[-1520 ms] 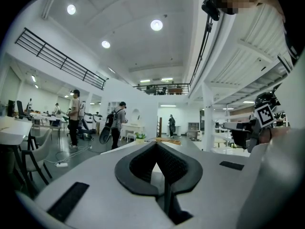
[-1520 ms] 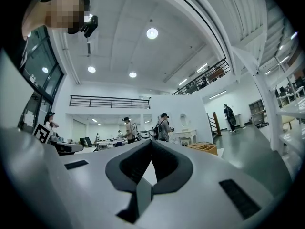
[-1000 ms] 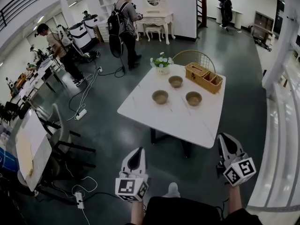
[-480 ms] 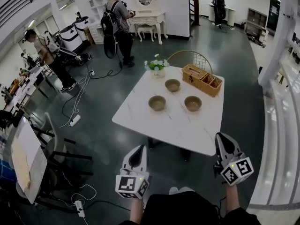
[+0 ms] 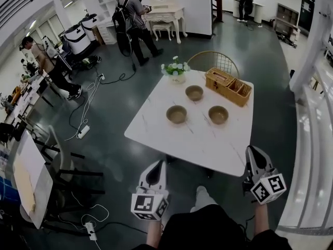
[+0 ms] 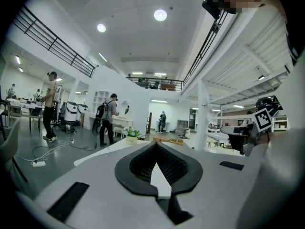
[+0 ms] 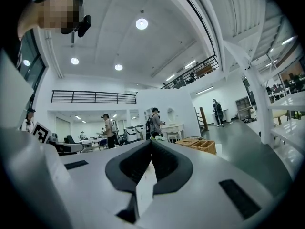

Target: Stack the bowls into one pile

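Three brown bowls stand apart on the white table (image 5: 208,145): one at the back (image 5: 194,92), one front left (image 5: 176,114), one front right (image 5: 218,114). Both grippers hang short of the table's near edge, well away from the bowls. My left gripper (image 5: 157,164) is shut with nothing in it, over the dark floor. My right gripper (image 5: 253,151) is shut and empty too, close to the table's near right corner. In the left gripper view the jaws (image 6: 156,146) meet at the tip; in the right gripper view they (image 7: 151,143) also meet.
A wicker basket (image 5: 229,85) and a flower pot (image 5: 177,70) sit at the table's far end, with a round-backed chair (image 5: 213,64) behind. Cables (image 5: 88,119) and chairs (image 5: 67,160) lie to the left. Two people (image 5: 132,17) stand far back. A white railing (image 5: 312,139) runs along the right.
The table has come a little nearer and larger in the head view. Both grippers sit slightly lower in the picture, still shut. A foot now shows between them.
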